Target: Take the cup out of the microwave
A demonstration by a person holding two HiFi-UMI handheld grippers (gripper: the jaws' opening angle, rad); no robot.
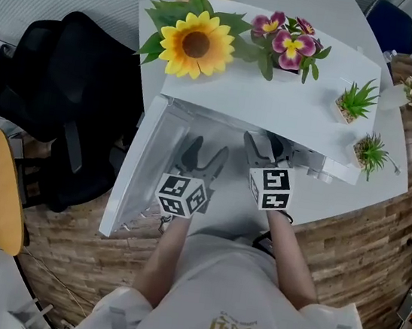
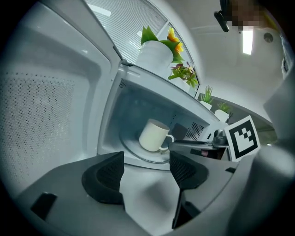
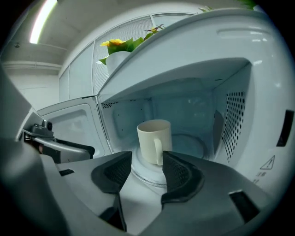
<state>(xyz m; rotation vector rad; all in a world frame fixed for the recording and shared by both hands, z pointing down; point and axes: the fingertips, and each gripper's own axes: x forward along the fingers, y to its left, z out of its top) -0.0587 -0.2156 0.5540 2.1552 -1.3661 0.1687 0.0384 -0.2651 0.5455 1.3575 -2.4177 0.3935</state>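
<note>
Cup (image 3: 154,138): cream mug, upright on the glass turntable (image 3: 196,145) inside the microwave (image 1: 276,101), set toward the front of the cavity. Its handle (image 3: 158,150) faces the opening, almost in line with the right gripper (image 3: 147,159). Contents are not visible from any view. Judged ceramic: rigid, no give under the jaws, glazed and so probably slippery, moderate weight, liable to chip or break if knocked on the cavity wall or dropped. Possibly hot or filled, so keep it level. The handle loop looks like the best hold, pinched across its flat sides. Alternative is the rim, one jaw inside and one outside. The body looks too wide and smooth for a sure squeeze. The door (image 1: 141,166) is swung fully open to the left and the cavity mouth is unobstructed. Artificial flowers, including a sunflower (image 1: 196,43), stand on top of the oven, out of the way. The right gripper's jaws are apart at a middling gap with nothing between them, tips just short of the handle at the cavity sill. The left gripper (image 2: 146,159) likewise has its jaws apart and empty. It sits outside the cavity on the door side, aimed at the cup from the left.
</note>
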